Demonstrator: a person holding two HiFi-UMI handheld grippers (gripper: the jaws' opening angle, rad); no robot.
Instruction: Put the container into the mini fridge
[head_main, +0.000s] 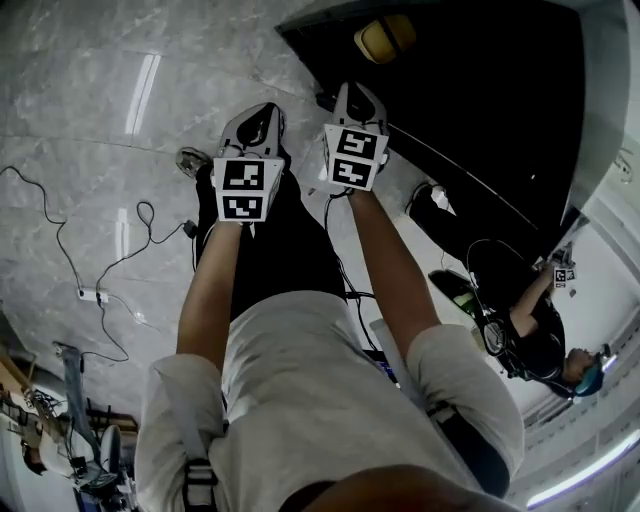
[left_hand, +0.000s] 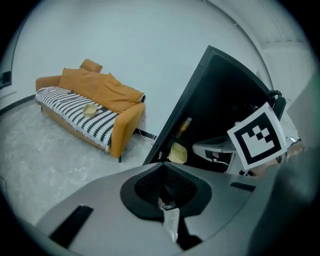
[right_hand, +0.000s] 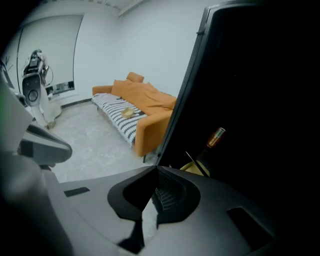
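The container (left_hand: 178, 153) – a pale yellow tub – is seen inside the dark opening of the mini fridge (left_hand: 220, 90), set low on a shelf, with an amber bottle (left_hand: 185, 125) just above and beside it. It lies ahead of the left claw (left_hand: 164, 180), beyond the tips and a little to their right, well apart from them. From the right claw (right_hand: 156, 182) it is again seen ahead and slightly right, partly cut off by the claw's own grey body; nothing of the claw touches it.

The left claw is pressed together, its two black pads meeting along a thin seam, and nothing is pinched between them. The right claw is likewise pressed together and carries nothing. In the head view both are held up side by side at the ends of the person's forearms, marker cubes facing the camera, in front of the fridge's open edge.

An orange sofa (left_hand: 95, 105) with a striped cover is seen on the pale floor (left_hand: 45, 150) to the left of the fridge.
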